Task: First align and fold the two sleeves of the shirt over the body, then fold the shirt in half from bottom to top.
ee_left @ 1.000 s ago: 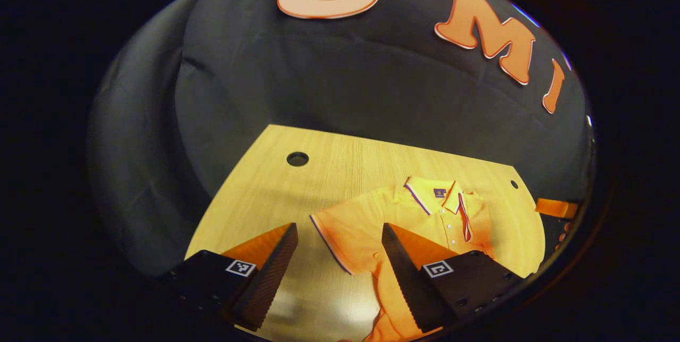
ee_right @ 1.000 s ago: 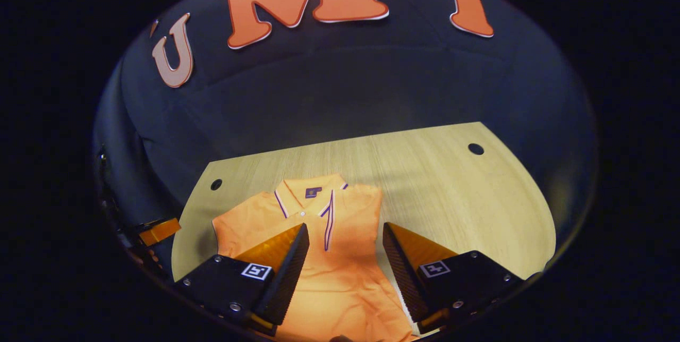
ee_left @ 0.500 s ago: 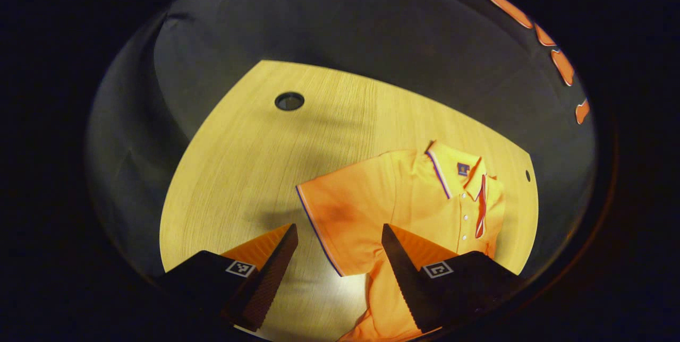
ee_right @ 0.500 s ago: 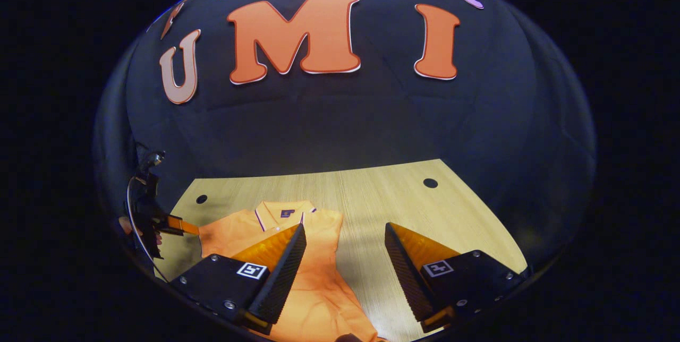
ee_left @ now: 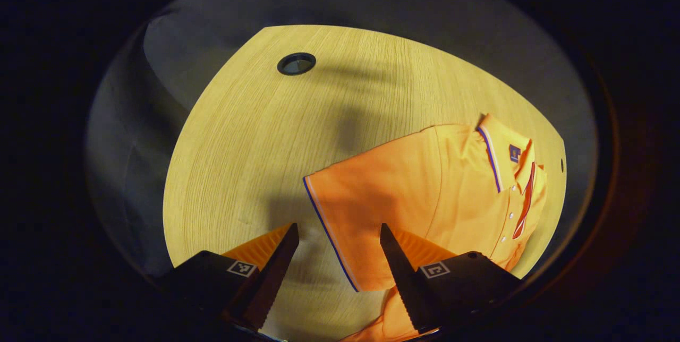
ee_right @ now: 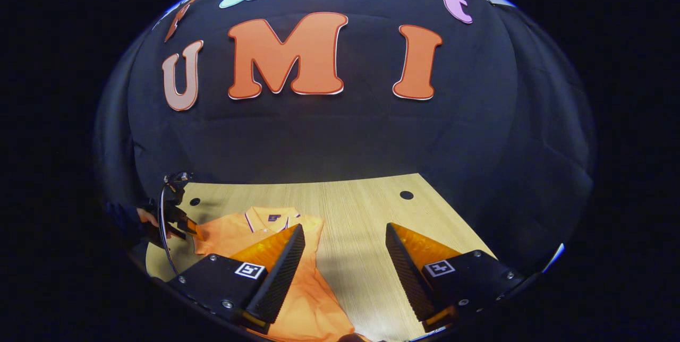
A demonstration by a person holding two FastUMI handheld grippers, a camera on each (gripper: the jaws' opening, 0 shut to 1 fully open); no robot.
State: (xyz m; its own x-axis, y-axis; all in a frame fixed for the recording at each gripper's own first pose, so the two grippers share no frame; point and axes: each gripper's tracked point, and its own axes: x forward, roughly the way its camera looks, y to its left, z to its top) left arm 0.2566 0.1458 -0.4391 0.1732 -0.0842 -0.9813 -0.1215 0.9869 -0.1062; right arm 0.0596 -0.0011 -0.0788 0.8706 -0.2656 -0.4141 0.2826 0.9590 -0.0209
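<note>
Wooden table: orange shirt flat; left gripper agape over sleeve, right gripper agape, empty. Risk: shallow pinch, hem slipping.

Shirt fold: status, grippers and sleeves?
Left gripper open, straddling spread sleeve hem. Right gripper open, holding nothing. Shirt flat on table. Nothing in the way.

— How is the shirt placed on the table?
— It is laid flat, collar toward the far edge, one sleeve spread out sideways.

— Where is the left gripper found?
— Above that sleeve's hem, which is framed between its parted fingers.

— And the right gripper?
— It is held over the shirt's other side, with the left gripper seen beyond the shirt.
</note>
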